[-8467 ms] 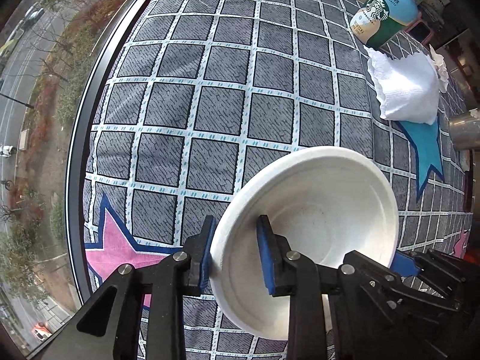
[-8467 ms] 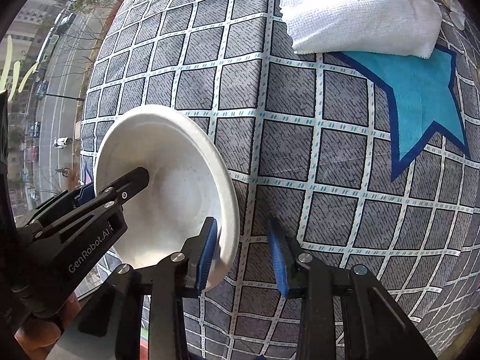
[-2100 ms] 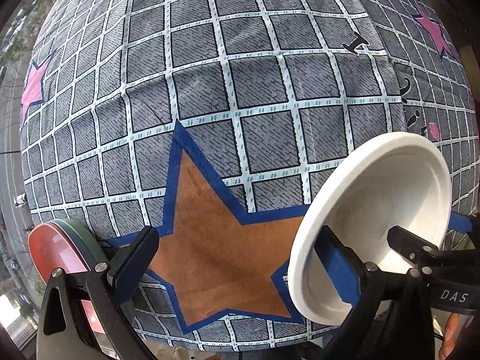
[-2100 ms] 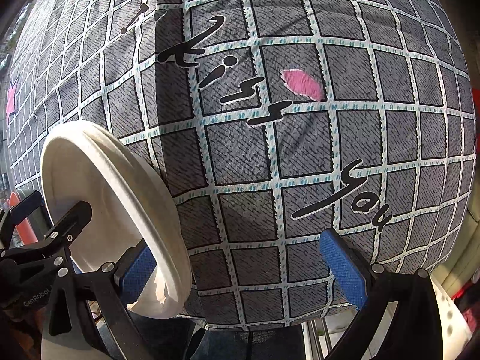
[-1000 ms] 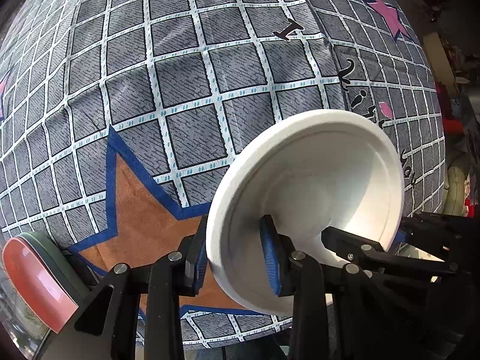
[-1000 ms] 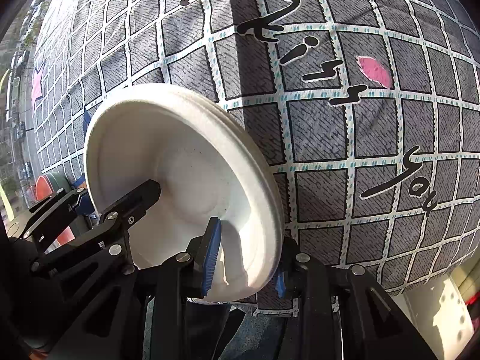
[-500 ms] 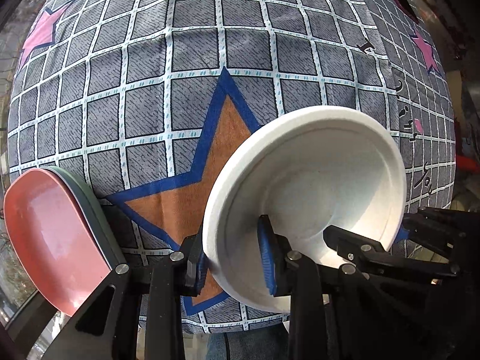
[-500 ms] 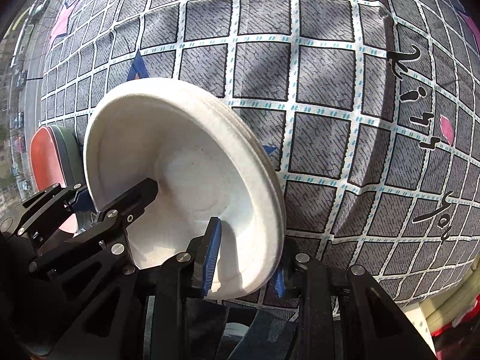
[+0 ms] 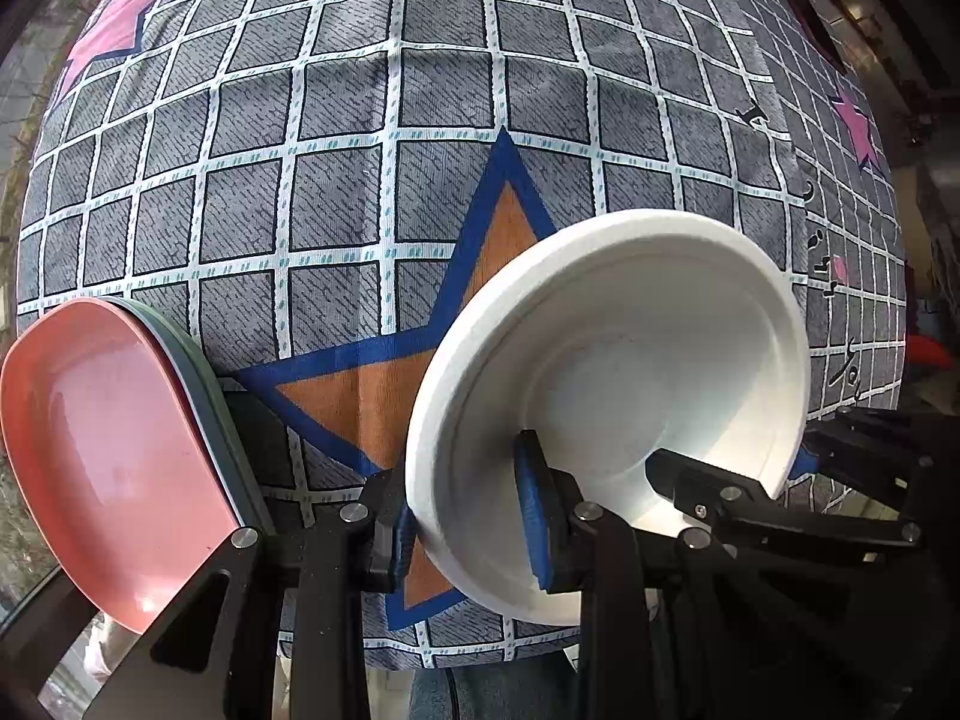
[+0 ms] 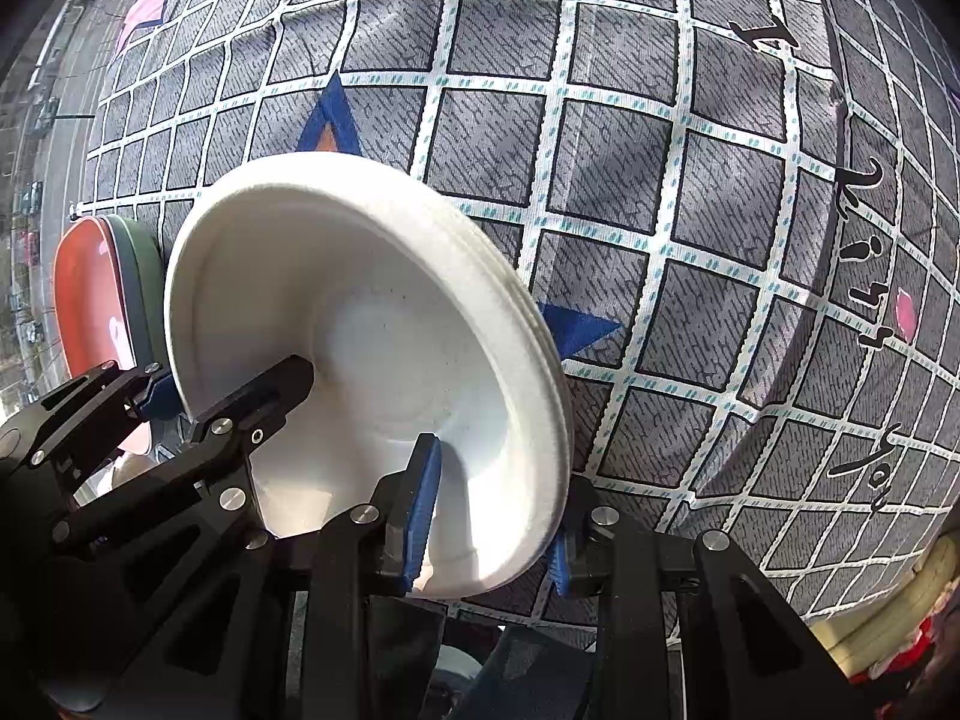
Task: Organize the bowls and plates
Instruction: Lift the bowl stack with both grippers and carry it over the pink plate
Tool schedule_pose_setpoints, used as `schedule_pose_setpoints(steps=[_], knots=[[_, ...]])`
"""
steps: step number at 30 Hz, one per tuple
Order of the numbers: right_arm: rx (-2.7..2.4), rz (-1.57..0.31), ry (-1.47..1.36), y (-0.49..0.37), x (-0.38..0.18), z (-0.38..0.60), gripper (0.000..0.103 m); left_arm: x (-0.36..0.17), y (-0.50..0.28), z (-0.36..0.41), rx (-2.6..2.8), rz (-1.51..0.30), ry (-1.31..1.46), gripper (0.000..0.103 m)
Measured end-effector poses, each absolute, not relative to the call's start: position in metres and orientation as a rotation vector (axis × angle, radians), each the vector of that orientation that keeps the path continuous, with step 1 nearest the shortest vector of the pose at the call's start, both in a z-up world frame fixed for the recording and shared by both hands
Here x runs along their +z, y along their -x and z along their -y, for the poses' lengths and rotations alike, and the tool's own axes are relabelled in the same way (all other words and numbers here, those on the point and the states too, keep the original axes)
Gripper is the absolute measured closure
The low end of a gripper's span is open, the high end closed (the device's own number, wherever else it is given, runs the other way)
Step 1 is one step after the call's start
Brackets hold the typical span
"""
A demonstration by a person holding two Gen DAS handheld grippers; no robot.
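White bowls (image 9: 636,372) carried above the checked tablecloth (image 9: 360,138), over the orange star (image 9: 384,384) printed on it. Rim seen from the right wrist view layered, so apparently several nested together. Left gripper (image 9: 465,531) clamped on the rim at one side, one blue pad inside, one outside; its jaws closed in a little just now with the rim between them. Right gripper (image 10: 489,525) clamped on the opposite side of the rim in the same manner. Two-sided hold judged deliberate: keeps a light, flexible stack level and together while moved. Pink plate (image 9: 102,450) resting on a grey-green one, just left of the star, near the table edge. Likely destination beside or onto that pile; not confirmed. Bowls not touching the plates.
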State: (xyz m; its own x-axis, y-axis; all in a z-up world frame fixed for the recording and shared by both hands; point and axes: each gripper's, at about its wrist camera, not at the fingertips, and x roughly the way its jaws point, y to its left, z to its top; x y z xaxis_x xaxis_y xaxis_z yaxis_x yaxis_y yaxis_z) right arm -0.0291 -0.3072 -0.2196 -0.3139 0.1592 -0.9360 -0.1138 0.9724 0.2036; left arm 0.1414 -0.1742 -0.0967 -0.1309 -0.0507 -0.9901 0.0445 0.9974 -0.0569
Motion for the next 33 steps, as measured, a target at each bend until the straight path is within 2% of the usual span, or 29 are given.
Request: schedule_pose_setpoints(steps=[15, 33], knots=[[0.262, -1.900, 0.001, 0.014, -0.206, 0.310, 0.070, -0.076, -0.147, 0.169, -0.107, -1.689, 0.033, 0.071], [0.302, -1.772, 0.046, -0.019, -0.143, 0.276, 0.070, -0.002, -0.162, 0.127, -0.066, -1.528, 0.084, 0.071]])
